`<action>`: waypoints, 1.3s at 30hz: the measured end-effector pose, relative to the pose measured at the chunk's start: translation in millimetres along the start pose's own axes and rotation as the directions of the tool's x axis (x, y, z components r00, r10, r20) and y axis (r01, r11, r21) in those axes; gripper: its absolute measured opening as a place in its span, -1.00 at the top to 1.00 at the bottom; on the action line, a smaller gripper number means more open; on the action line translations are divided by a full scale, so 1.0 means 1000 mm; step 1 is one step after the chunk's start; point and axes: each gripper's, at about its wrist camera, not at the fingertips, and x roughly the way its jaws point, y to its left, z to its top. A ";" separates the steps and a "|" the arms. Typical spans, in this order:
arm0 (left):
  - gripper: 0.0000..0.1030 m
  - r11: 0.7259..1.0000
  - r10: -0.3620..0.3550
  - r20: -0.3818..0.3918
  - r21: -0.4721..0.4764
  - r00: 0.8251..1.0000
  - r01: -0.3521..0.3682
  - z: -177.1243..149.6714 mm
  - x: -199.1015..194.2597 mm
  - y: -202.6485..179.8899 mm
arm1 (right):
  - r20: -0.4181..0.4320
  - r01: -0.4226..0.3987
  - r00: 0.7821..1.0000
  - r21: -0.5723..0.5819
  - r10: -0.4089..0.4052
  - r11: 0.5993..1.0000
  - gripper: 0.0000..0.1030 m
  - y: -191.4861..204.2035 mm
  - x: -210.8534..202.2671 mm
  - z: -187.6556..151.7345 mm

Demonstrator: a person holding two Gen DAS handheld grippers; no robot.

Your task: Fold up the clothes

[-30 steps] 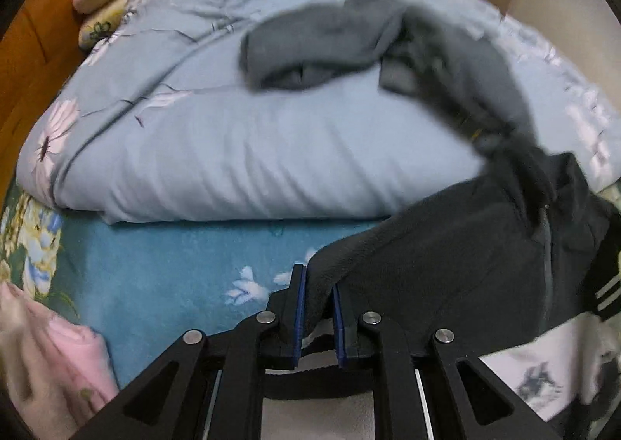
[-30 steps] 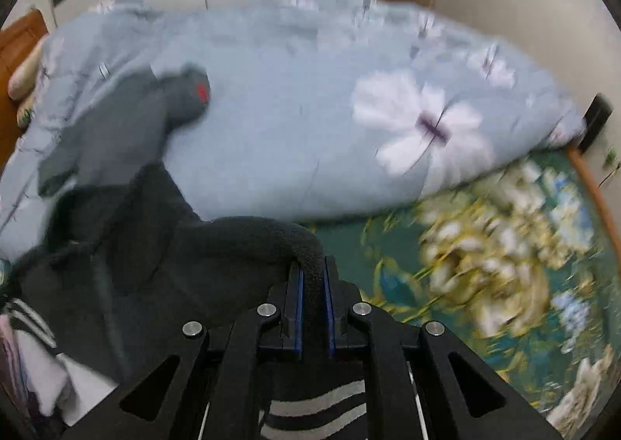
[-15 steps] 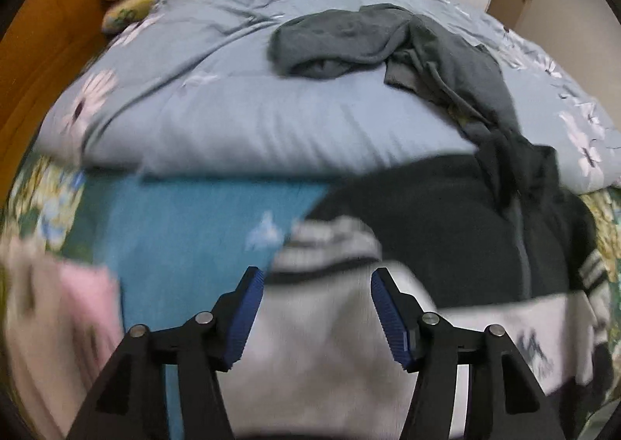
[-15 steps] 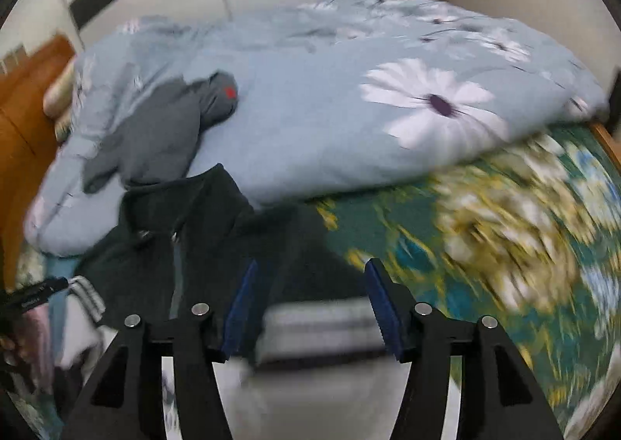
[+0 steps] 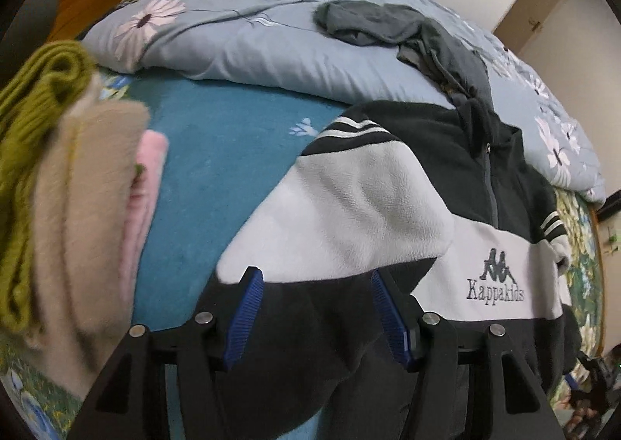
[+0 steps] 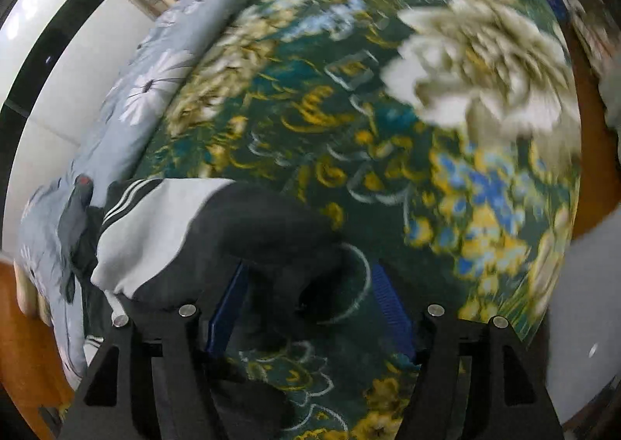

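Observation:
A black and white fleece jacket with a Kappa Kids logo lies flat on the bed, one sleeve folded across its front. My left gripper is open just over the jacket's lower part, holding nothing. In the right wrist view the jacket's black and white sleeve lies at the left, under and beside my open right gripper. A grey garment lies on the blue duvet behind the jacket.
A stack of folded clothes, green, beige and pink, sits at the left. A rolled blue floral duvet runs along the back. The floral bedspread stretches right to the wooden bed edge.
Both grippers opened and let go of the jacket's sleeves, which now lie folded on the jacket. Both grippers then pulled back, and the right one swung to the right.

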 end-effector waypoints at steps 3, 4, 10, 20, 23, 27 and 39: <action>-0.21 1.000 0.005 0.009 -0.001 1.000 -0.005 -0.003 -0.011 0.007 | -0.022 -0.123 0.992 0.116 0.126 0.986 -0.32 0.001 0.014 0.000; -0.21 1.000 0.007 0.012 -0.001 1.000 -0.007 -0.004 -0.015 0.010 | -0.027 -0.128 0.991 0.145 0.134 0.981 -0.32 0.002 0.019 -0.001; -0.21 0.999 0.039 0.012 -0.029 0.999 -0.038 -0.012 -0.024 0.030 | -0.034 -0.040 0.998 0.228 0.049 0.973 0.52 0.013 0.029 0.001; -0.21 0.997 0.052 0.015 -0.063 0.999 -0.051 -0.009 -0.027 0.043 | 0.374 0.113 0.922 -0.018 -0.098 0.993 0.55 0.072 -0.111 0.140; -0.21 0.996 0.054 0.010 -0.068 0.999 -0.053 -0.009 -0.024 0.042 | 0.400 0.165 0.914 -0.199 -0.074 0.966 0.55 0.132 -0.122 0.143; -0.21 0.997 0.057 -0.002 -0.060 0.998 -0.057 -0.009 -0.024 0.042 | 0.319 0.105 0.947 -0.415 0.036 0.904 0.55 0.212 -0.107 0.107; -0.21 0.995 0.095 0.003 -0.012 0.996 -0.095 -0.031 -0.052 0.053 | -0.225 -0.273 0.962 -0.725 0.157 0.633 0.55 0.417 0.064 -0.127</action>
